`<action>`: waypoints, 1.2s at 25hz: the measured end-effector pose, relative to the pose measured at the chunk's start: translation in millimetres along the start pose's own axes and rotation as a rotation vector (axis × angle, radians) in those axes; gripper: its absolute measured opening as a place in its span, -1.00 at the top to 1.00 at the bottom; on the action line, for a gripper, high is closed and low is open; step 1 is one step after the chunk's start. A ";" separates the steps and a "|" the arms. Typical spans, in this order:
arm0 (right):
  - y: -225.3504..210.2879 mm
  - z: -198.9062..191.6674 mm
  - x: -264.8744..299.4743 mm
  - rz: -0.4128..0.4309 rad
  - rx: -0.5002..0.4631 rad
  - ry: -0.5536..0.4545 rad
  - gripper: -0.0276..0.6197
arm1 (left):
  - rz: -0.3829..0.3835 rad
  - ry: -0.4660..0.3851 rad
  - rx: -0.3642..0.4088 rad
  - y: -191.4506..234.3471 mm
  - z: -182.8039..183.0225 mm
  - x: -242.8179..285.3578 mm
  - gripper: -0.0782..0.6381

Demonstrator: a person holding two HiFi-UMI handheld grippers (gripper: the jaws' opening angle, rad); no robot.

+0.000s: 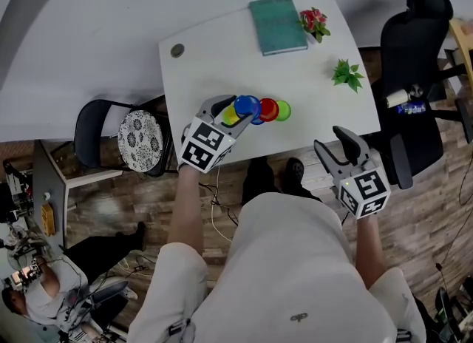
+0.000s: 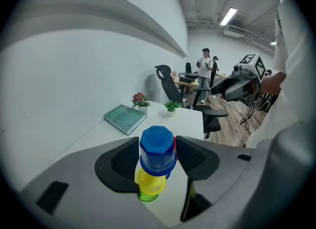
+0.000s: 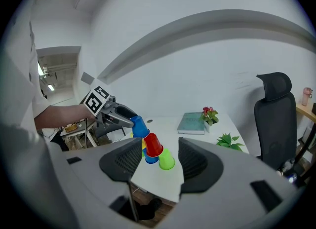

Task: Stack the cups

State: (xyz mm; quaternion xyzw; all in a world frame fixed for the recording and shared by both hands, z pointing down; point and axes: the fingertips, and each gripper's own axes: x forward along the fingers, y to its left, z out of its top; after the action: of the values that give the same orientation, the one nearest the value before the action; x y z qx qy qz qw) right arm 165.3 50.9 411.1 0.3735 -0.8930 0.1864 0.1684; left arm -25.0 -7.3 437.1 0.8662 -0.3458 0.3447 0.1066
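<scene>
Left gripper view: jaws wide around the top blue cup [image 2: 157, 146]; pull straight back from it. Right jaws wide, empty.

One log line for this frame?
left gripper: jaws open around top blue cup | right gripper: jaws open, empty | red cup, green cup alongside

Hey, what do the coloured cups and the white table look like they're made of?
Blue cup, red cup and green cup: probably moulded plastic, smooth, slightly glossy; solid bright colour with soft highlights. Table: smooth matt white top, likely laminate or painted board; the core cannot be told.
</scene>
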 end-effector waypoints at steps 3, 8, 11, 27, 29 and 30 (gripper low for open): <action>0.5 0.2 -0.8 -0.002 0.000 -0.004 0.19 | -0.003 -0.003 0.010 -1.4 0.3 -1.7 0.10; 2.3 2.4 -3.5 -0.004 -0.007 -0.019 0.19 | 0.011 -0.007 0.028 -1.1 2.4 -8.9 0.10; 3.9 5.5 -5.4 0.001 -0.012 -0.032 0.19 | 0.031 -0.025 0.042 -0.8 7.5 -19.5 0.10; 32.1 -5.7 -5.6 0.129 -0.062 -0.025 0.34 | 0.167 -0.147 -0.105 -67.3 -16.7 -93.8 0.17; 36.6 -6.8 -2.9 0.147 -0.068 -0.024 0.39 | 0.184 -0.153 -0.137 -77.7 -26.3 -101.3 0.21; 38.6 -6.7 -2.2 0.156 -0.074 -0.022 0.42 | 0.191 -0.160 -0.158 -82.4 -30.3 -104.2 0.23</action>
State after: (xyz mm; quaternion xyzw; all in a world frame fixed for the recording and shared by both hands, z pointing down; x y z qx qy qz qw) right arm 139.7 80.4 408.1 0.2986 -0.9274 0.1617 0.1570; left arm -40.0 121.1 394.0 0.8431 -0.4599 0.2548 0.1133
